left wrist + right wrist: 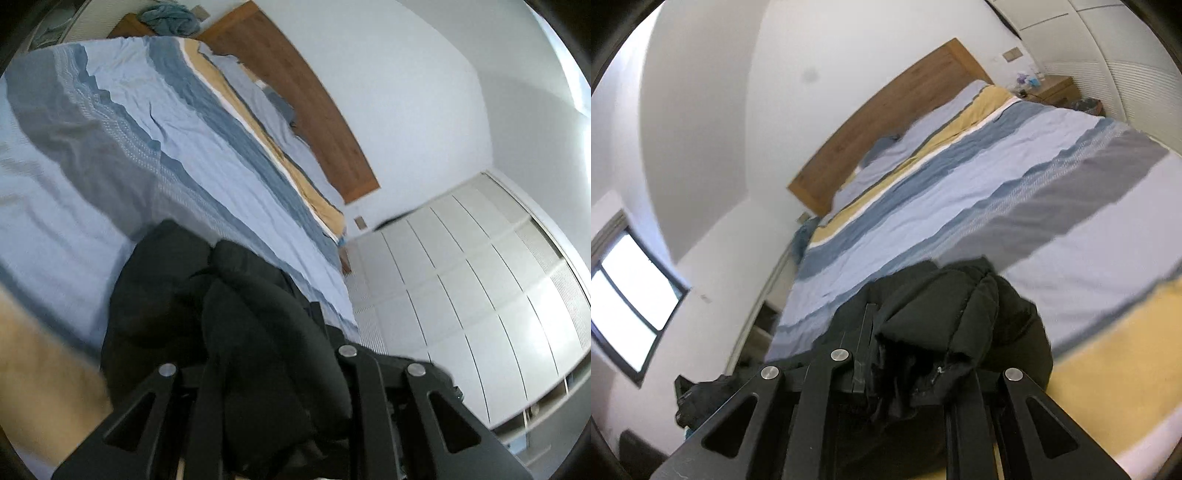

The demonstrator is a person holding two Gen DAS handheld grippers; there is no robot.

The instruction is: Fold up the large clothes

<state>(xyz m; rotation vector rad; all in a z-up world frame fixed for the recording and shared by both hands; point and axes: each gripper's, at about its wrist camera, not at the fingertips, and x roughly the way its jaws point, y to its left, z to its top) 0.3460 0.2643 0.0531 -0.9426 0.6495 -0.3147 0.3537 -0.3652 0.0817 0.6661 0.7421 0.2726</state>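
Observation:
A black padded jacket is bunched up over the foot of a bed with a blue, grey and yellow striped cover. My left gripper is shut on a thick fold of the jacket, which fills the space between its fingers and hides their tips. In the right wrist view the same jacket hangs bunched over the bed cover. My right gripper is shut on the jacket's edge, where a zipper shows.
A wooden headboard runs along the white wall. A white wardrobe stands beside the bed. A window is on the left wall. A nightstand stands at the far corner. A bare forearm is at the left.

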